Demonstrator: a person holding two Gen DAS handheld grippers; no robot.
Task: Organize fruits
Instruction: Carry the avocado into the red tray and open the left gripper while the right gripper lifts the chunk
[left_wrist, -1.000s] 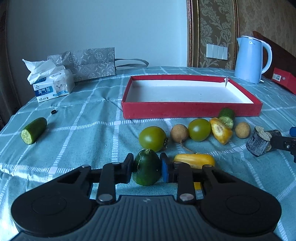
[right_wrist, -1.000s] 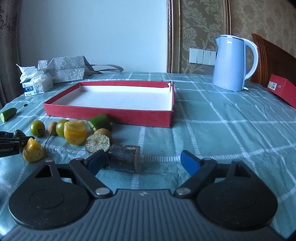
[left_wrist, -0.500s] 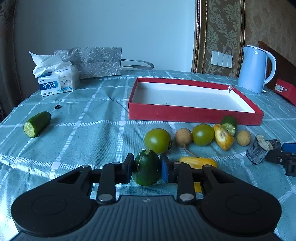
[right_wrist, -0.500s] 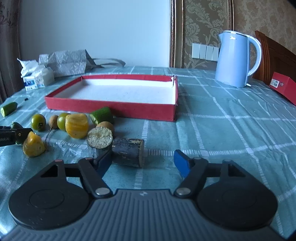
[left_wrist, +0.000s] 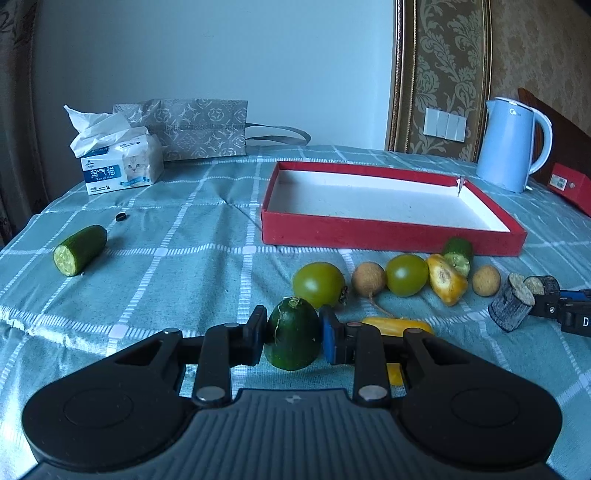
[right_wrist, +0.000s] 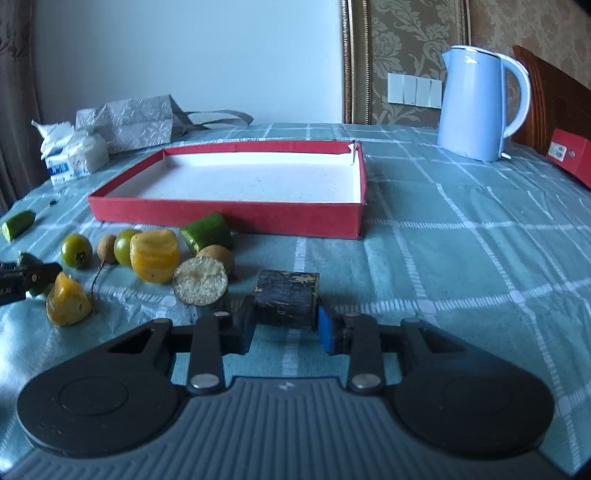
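While both grippers sit low over the checked tablecloth (right_wrist: 461, 258):
Left gripper (left_wrist: 293, 338): clamped on a dark green fruit (left_wrist: 293, 334).
Right gripper (right_wrist: 286, 323): jaws just closed onto a dark log-like piece (right_wrist: 287, 295) (its twin (right_wrist: 200, 281) lies beside).
Red tray (right_wrist: 229, 216): behind the loose fruits.

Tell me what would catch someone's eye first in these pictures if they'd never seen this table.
Probably the red tray with its bare white floor, sitting mid-table on the teal checked cloth, with a loose row of green, yellow and brown fruits in front of it. Next, the two grippers: the left gripper is shut on a dark green fruit, and the right gripper's jaws have just closed on a dark cylindrical piece.
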